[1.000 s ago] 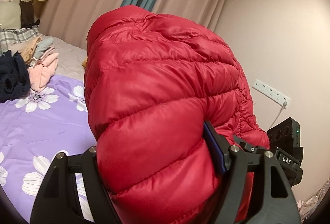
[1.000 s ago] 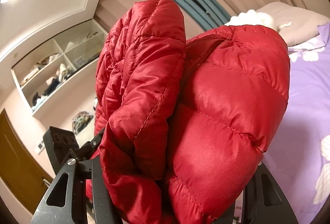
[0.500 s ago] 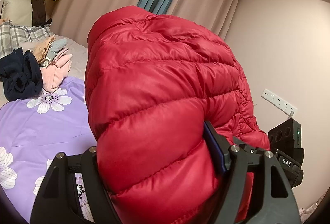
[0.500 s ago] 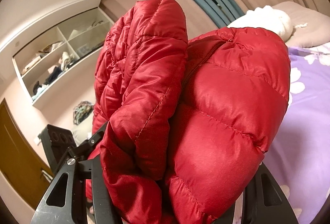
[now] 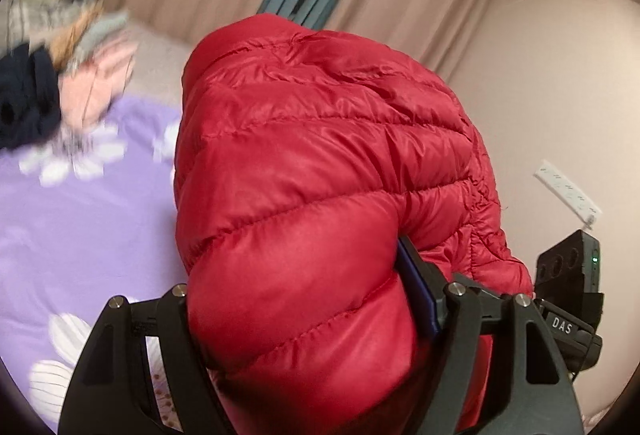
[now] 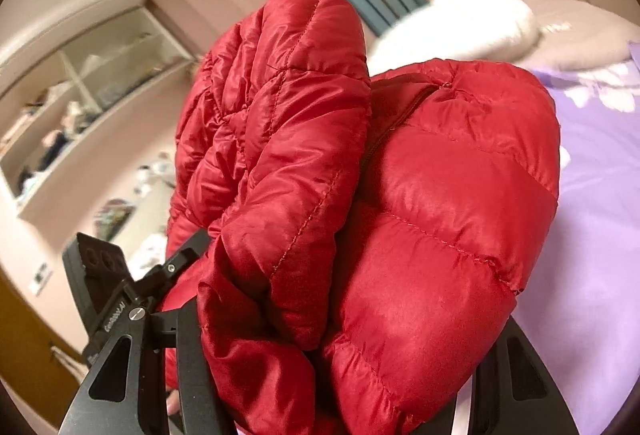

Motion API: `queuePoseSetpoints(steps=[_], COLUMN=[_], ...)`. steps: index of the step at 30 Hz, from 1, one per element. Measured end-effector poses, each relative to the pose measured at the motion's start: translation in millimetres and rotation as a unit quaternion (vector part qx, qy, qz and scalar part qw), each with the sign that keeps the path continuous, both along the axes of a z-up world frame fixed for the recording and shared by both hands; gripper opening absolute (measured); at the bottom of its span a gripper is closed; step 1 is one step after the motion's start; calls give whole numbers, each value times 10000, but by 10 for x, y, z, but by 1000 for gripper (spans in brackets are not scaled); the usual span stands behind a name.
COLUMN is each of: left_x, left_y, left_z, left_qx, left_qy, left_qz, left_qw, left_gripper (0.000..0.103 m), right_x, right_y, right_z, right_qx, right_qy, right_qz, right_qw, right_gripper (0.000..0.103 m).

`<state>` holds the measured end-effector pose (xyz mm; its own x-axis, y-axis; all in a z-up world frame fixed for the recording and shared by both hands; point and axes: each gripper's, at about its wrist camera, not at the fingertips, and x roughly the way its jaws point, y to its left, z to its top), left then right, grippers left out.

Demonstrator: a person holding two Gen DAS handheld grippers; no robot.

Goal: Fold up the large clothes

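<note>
Jacket (image 5: 320,195), bunched and raised above the bed (image 5: 80,227), gripped in both left gripper (image 5: 304,319) and right gripper (image 6: 344,335) jaws, its bulk bulging forward from each; long axis apparently spans between them.

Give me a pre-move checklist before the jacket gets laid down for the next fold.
1. Left gripper grasp: jaws clamped on the jacket. Ok.
2. Right gripper grasp: jaws packed with bunched layers of the jacket. Ok.
3. Jacket flat and even: bunched and doubled over in the right wrist view. Not ok.
4. Landing spot: purple sheet bare beside the jacket. Ok.
5. Clothes pile apart from the jacket. Ok.
6. Lower hem and sleeves: hidden. Cannot tell.
</note>
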<state>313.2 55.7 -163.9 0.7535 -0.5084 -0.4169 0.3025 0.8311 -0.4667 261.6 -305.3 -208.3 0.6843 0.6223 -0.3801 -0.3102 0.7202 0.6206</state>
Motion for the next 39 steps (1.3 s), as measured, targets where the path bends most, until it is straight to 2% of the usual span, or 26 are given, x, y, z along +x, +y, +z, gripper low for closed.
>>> queuePoseSetpoints(steps=[4,6,7,8,9,10,12,14,17,21,23,25,27,29,33,37,39], left_x=[427,626,643,623,604,595,576,559,526,542,533,387,220,49,-315,-723,-904], left_y=[-48,-60,-31,19,66,65,-1,-23,14,15,-57,-99,-116,-119,-148,-73,-64], left_z=[-749,-1261,-1435,-1552,-1593,-1575,-1521,-1499,-1506,-1459,-1393,-1227,-1046,-870,-387,53,276], left_qx=[84,252,226,57,-91,-76,208,353,265,418,643,854,1031,1177,1627,1647,1672], left_qy=[814,1411,1440,1370,1354,1346,1269,1219,1248,1272,1360,1399,1337,1183,720,171,-52], left_qz=[94,162,219,213,170,172,246,321,326,446,553,616,690,791,823,853,860], left_qw=[9966,9895,9891,9903,9906,9907,9914,9914,9913,9900,9871,9845,9832,9828,9806,9825,9822], left_gripper=[74,81,92,92,92,92,92,92,93,96,95,91,84,78,78,78,79], right_x=[356,535,593,634,615,577,500,442,395,353,357,434,468,360,11,-362,-534], right_y=[-55,-84,-74,-62,-73,-113,-232,-236,-115,-159,-211,-285,-256,-271,-252,-220,-199], right_z=[-529,-926,-1095,-1284,-1447,-1552,-1714,-1713,-1661,-1706,-1724,-1696,-1568,-1415,-940,-489,-254], right_qx=[-389,-609,-814,-1066,-1061,-916,-420,-580,-809,-728,-680,-531,-446,-666,-1333,-1803,-1819], right_qy=[672,1139,1329,1492,1394,1301,1312,1188,1062,1029,1115,1460,1907,1974,1517,1097,740], right_qz=[-215,-332,-419,-463,-434,-415,-405,-436,-508,-511,-494,-515,-581,-734,-922,-1070,-1133], right_qw=[9967,9911,9869,9820,9836,9864,9896,9903,9897,9907,9902,9865,9789,9753,9751,9716,9740], right_gripper=[57,57,57,58,63,65,65,65,65,65,66,70,72,72,72,71,72])
